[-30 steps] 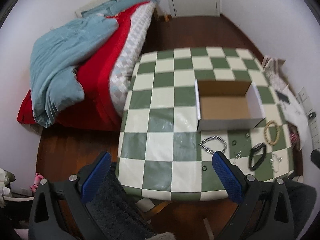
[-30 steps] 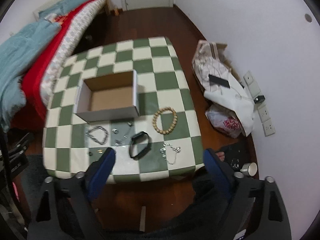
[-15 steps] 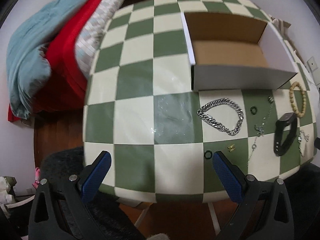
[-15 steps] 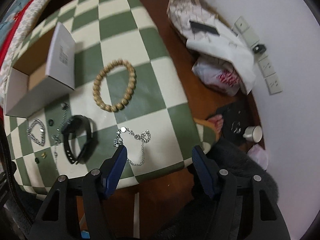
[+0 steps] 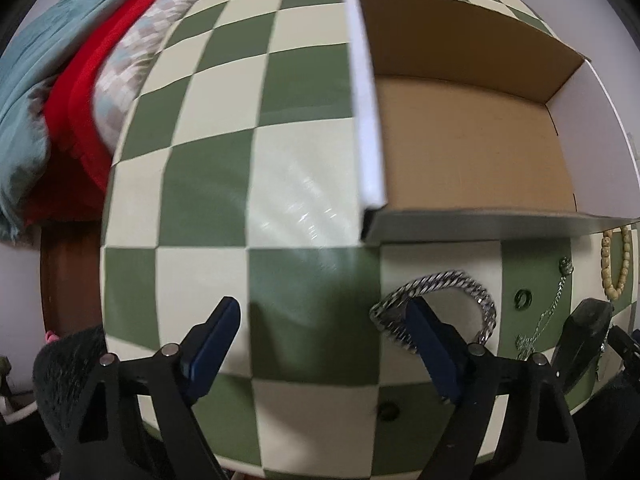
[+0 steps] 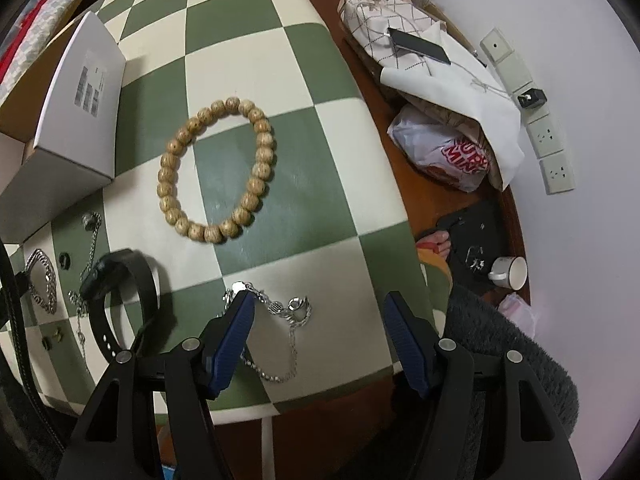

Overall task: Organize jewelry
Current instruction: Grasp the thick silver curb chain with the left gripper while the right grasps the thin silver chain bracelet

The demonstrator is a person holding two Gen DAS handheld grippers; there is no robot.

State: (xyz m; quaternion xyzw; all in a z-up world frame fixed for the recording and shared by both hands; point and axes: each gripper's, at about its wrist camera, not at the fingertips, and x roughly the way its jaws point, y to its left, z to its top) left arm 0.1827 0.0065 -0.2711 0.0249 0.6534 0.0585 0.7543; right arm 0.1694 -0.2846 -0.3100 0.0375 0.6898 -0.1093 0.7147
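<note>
Your left gripper [image 5: 320, 320] has its jaws apart near the chain bracelet [image 5: 440, 304]; your right gripper [image 6: 320, 316] has its jaws apart over the thin chain [image 6: 288, 344] on the tabletop [image 6: 248, 40].

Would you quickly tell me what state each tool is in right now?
Left tool: open, holding nothing, one finger over the silver chain bracelet.
Right tool: open, holding nothing, above the thin silver chain.
</note>
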